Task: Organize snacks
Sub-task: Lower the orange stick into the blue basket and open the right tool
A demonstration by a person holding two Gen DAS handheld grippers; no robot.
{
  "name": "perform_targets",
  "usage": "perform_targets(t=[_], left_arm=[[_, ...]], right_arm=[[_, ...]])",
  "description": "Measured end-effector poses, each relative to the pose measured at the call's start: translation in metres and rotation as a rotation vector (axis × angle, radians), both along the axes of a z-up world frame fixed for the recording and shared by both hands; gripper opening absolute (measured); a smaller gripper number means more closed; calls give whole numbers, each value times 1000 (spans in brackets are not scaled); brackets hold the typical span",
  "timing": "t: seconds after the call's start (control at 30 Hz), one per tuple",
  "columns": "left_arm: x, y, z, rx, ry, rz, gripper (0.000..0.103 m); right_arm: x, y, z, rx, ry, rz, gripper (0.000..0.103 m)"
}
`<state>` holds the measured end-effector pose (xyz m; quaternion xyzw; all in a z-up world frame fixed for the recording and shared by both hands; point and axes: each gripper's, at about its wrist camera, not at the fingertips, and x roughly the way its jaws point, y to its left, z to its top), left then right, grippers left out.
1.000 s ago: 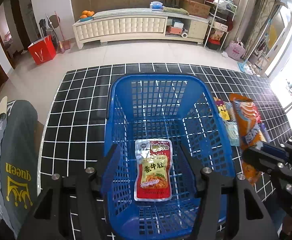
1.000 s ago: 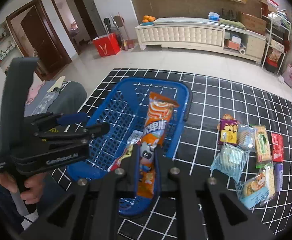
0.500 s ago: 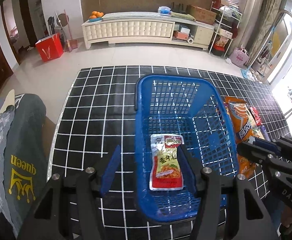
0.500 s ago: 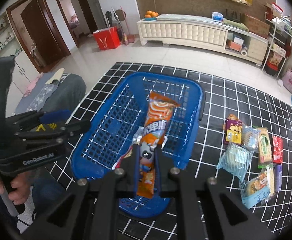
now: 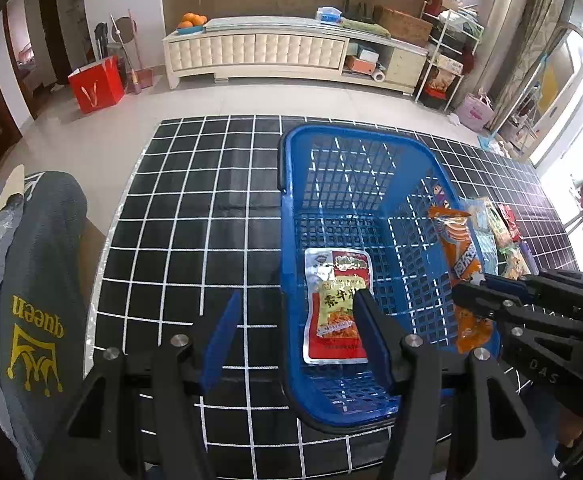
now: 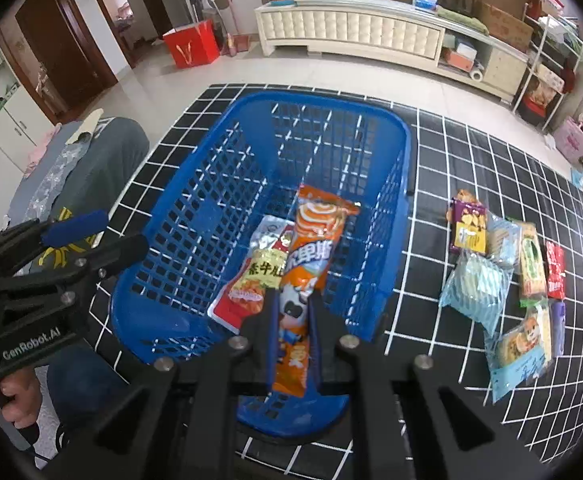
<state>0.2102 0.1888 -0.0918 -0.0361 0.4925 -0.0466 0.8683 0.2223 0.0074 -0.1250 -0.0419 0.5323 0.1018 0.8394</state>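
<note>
A blue plastic basket [image 5: 291, 216] [image 6: 195, 216] stands on the black grid mat. A red and yellow snack pouch [image 5: 337, 304] [image 6: 257, 276] lies flat on its floor. My right gripper [image 6: 293, 304] is shut on a long orange snack pack [image 6: 309, 256] and holds it over the basket's near right part; it also shows in the left wrist view [image 5: 457, 252]. My left gripper [image 5: 295, 308] is open and empty, straddling the basket's near left wall. It shows at the left of the right wrist view [image 6: 91, 236].
Several loose snack packs [image 6: 503, 264] lie on the mat right of the basket. A grey cushion with "queen" print [image 5: 39, 280] sits left of the mat. A white cabinet [image 5: 275, 52] and a red bag [image 5: 96, 84] stand far back.
My left gripper has moved left, off the basket's middle to its left wall. My right gripper has carried the orange pack further over the basket and lower.
</note>
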Motion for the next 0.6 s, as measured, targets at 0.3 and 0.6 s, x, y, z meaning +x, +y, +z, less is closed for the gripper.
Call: perform_targets(t=[0.3,0.6], left_arm=[[0,-1,-5,-3,5,-7,56],[-5,-10,-3,19,4,-15,56]], right_arm=[[-1,2,-6,-70,14,-22,19],[-8,-3,1,-43,13,-18,55]])
